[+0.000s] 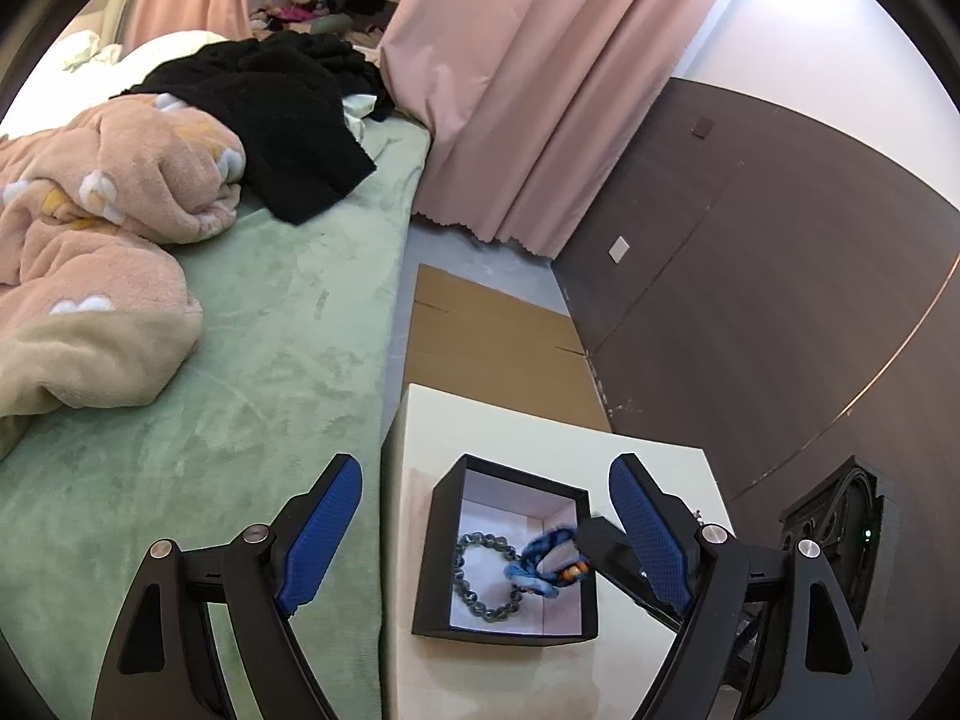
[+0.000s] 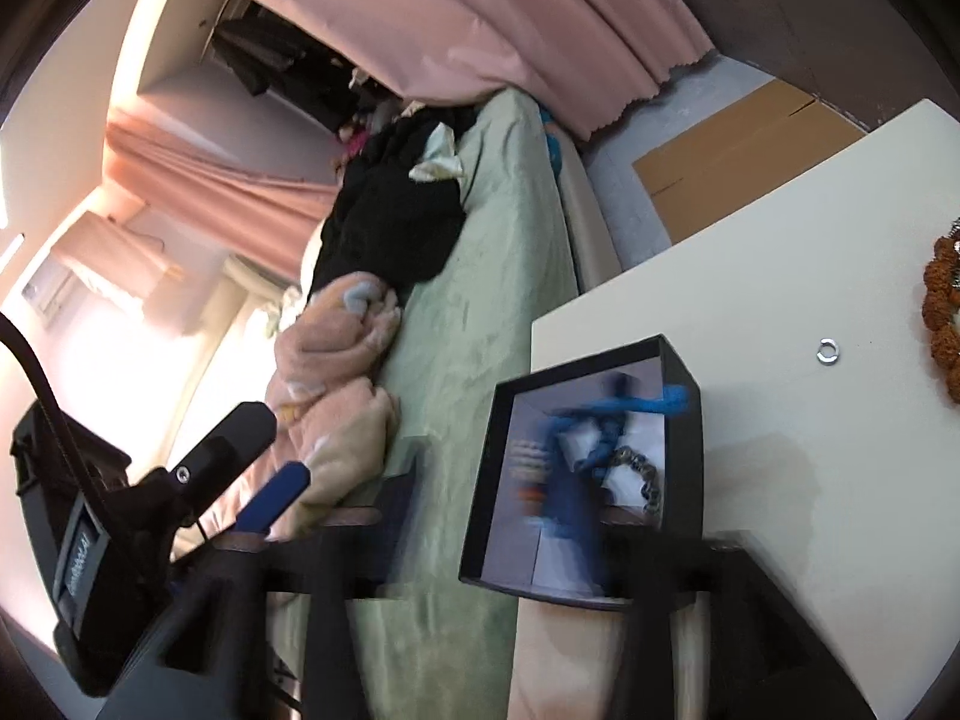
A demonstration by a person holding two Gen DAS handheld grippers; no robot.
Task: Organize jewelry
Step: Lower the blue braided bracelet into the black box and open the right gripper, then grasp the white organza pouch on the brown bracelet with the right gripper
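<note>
1. Left gripper (image 1: 480,531): I read the two blue textured pads (image 1: 324,534) as spread wide apart with nothing between them. The tool hovers above the near end of the cream-white rectangular table (image 1: 540,420), its pads flanking the box below.

2. Container: a black square cardboard box with a pale lining (image 1: 447,540) stands open on the table, near the edge that borders the bed.

3. Contents: a dark grey-green beaded bracelet (image 1: 480,570) lies in a loop on the box floor. Just beside it, toward the right wall, lies a blue patterned fabric scrunchie (image 1: 543,558), touching the bracelet.

4. Right gripper (image 2: 576,480): in the left wrist view a black finger (image 1: 606,540) reaches over the right wall of the box, and a small orange-beaded item (image 1: 573,573) sits at its tip against the scrunchie. The right wrist view is motion-blurred inside the box, so I cannot tell whether the fingers are closed on anything.

5. Remaining items, right wrist view: a small silver open ring (image 2: 828,351) lies on the bare table, well apart from the box. A rough orange-brown beaded strand (image 2: 942,312) lies at the far right table edge.

6. Surroundings: a bed with a pale green plush cover (image 1: 270,360) runs alongside the table, carrying a peach fleece blanket (image 1: 102,240) and a black garment (image 1: 288,120).
</note>
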